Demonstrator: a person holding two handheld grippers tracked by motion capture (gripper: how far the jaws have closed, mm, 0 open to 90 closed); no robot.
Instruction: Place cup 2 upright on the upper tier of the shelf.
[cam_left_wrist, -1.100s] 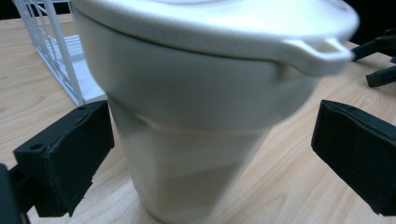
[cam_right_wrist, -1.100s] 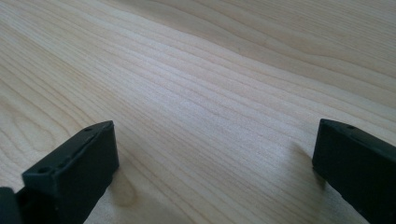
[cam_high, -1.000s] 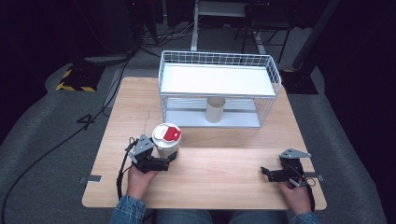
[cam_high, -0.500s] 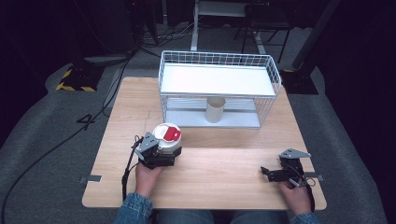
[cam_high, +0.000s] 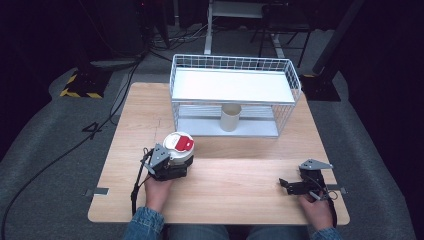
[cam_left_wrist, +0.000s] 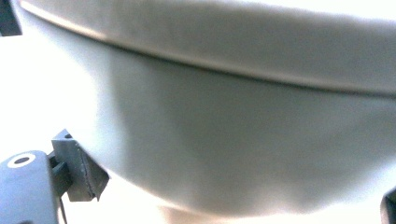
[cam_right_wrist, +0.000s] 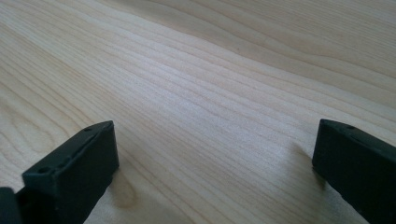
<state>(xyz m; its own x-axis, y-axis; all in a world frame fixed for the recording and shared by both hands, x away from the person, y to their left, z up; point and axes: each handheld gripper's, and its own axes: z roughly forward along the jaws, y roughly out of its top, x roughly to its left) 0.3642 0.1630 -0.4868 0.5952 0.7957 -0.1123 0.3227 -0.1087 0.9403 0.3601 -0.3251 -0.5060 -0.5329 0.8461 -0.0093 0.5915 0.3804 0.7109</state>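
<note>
Tub: a white tub (cam_high: 178, 148) with a red patch on its lid stands on the table (cam_high: 235, 195), near the left front. In the left gripper view its pale wall (cam_left_wrist: 243, 154) is very close and blurry.

Left claw: the left gripper (cam_high: 171, 162) is at the near side of the tub, with a jaw to each side of it. One jaw pad (cam_left_wrist: 81, 172) looks like it is touching the tub wall. I think it is grasping the tub, but I cannot see how tight the squeeze is.

Right claw: the right gripper (cam_high: 292, 186) rests at the right front of the table, well apart from the tub. Its jaws are spread wide with bare wood between them, so it is released and holds nothing.

Job now: I think the left hand is getting a good hold on the tub so it can be moved.

How to do it well: squeeze gently, since the wall may bend. Hold it low and in the middle. Keep the tub upright so the lid stays on. Lift straight up, slowly. Keep the right claw out of the way.

Other things: a wire rack (cam_high: 235, 95) stands at the back of the table, with a small cup (cam_high: 230, 117) under its white shelf.

Hard to see: the other left jaw is almost cut off at the picture edge. I cannot tell what is in the tub, or whether its bottom is on the table or just off it. The red patch is too small to read.
</note>
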